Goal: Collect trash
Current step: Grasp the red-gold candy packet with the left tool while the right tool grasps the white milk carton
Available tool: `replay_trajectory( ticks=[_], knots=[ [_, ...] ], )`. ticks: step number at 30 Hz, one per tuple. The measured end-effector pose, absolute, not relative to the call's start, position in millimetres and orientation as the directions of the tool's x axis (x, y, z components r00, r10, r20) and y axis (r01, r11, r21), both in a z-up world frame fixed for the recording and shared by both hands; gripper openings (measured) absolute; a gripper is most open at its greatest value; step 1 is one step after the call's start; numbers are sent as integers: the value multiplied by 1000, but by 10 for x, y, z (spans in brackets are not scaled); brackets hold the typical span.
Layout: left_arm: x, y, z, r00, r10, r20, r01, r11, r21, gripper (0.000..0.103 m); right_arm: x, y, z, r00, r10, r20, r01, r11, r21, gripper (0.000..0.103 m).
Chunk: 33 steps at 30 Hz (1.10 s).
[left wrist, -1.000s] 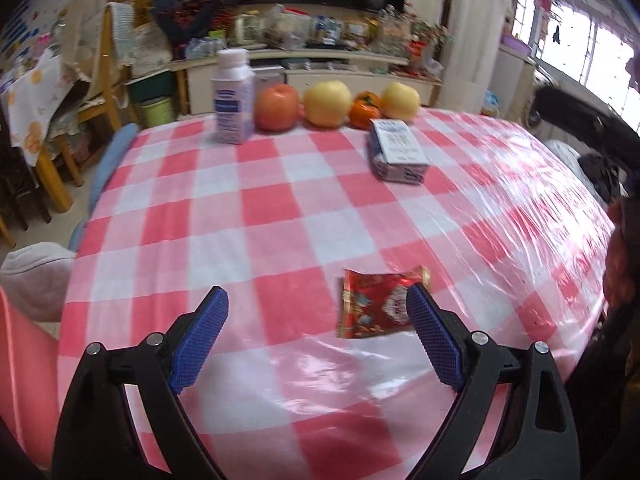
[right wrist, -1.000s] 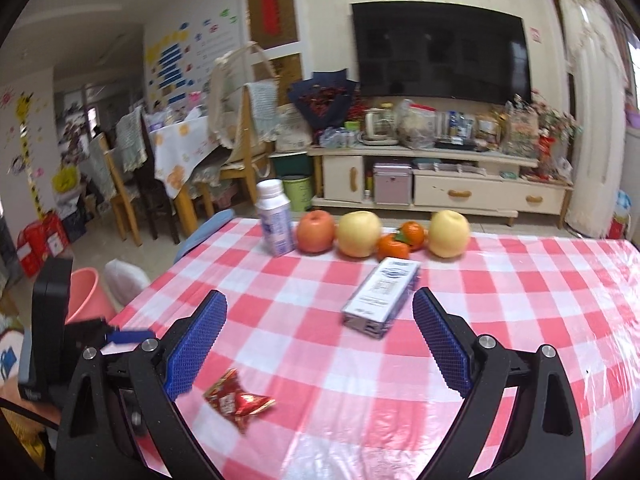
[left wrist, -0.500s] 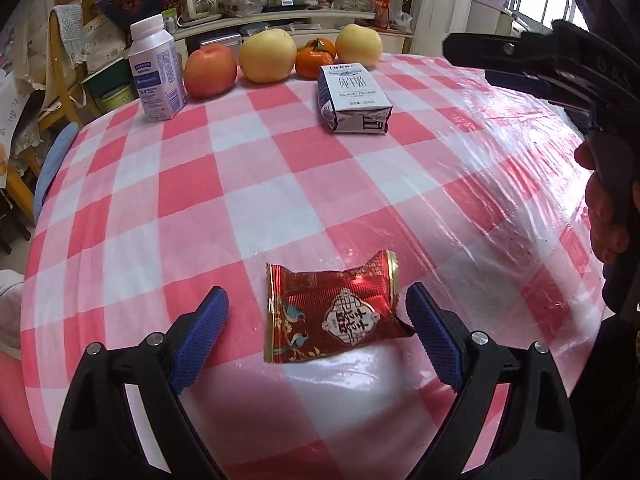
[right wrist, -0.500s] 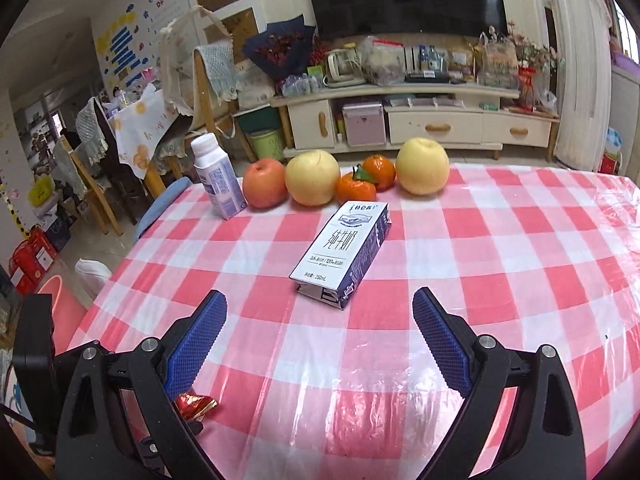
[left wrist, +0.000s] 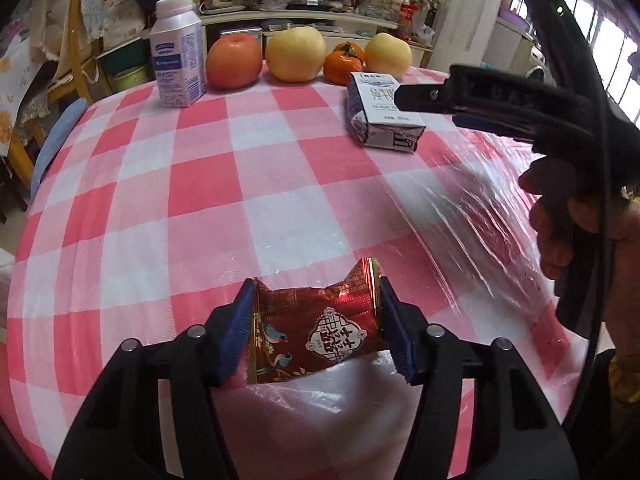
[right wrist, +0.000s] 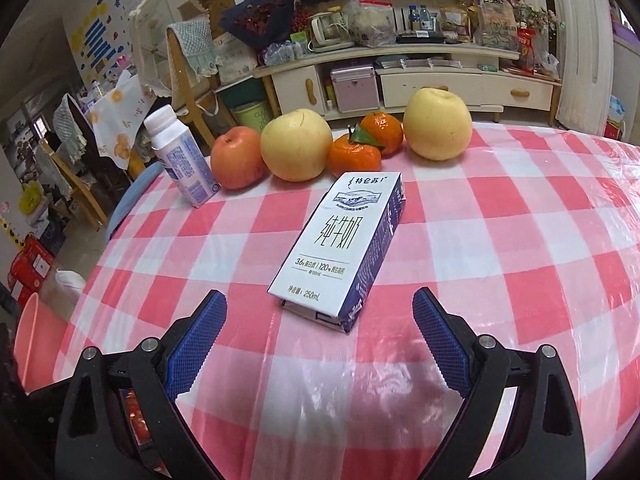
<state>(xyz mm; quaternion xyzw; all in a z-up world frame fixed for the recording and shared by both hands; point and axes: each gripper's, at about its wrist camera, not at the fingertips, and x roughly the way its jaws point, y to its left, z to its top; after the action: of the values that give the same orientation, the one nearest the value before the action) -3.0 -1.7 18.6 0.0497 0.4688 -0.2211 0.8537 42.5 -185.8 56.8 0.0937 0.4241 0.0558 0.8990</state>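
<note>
Left gripper pinching the wrapper, so lift gently, while right gripper, fingers spread, lines up on the carton.

A home living room: beyond the jaws, a checked tablecloth with fruit, then a cluttered TV cabinet and wooden chairs.

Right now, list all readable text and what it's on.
"纯牛奶": milk carton, top face.
"特仑苏": same carton, far end.
"250mL": carton's near end; "3.6" and "120" above it, the rest too small.
Red wrapper in the left gripper: emblem characters not legible.
White bottle: print blurred.
</note>
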Motion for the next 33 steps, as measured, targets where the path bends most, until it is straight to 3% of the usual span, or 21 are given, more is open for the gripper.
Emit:
replay_trajectory(
  ticks=[19,23,33],
  knots=[
    [63,391,263,509,-312,-802,297,939,-176,56,939,-1664,276,590,57,-805,-39,998,43,93],
    [60,469,322,533,-303,-790,273,945,-179,56,978,-1675,217,571,66,-819,-38,998,54,75],
    [42,672,432,582,-280,-763,212,959,-190,56,923,-1720,240,575,96,-812,-48,995,84,70]
  ],
)
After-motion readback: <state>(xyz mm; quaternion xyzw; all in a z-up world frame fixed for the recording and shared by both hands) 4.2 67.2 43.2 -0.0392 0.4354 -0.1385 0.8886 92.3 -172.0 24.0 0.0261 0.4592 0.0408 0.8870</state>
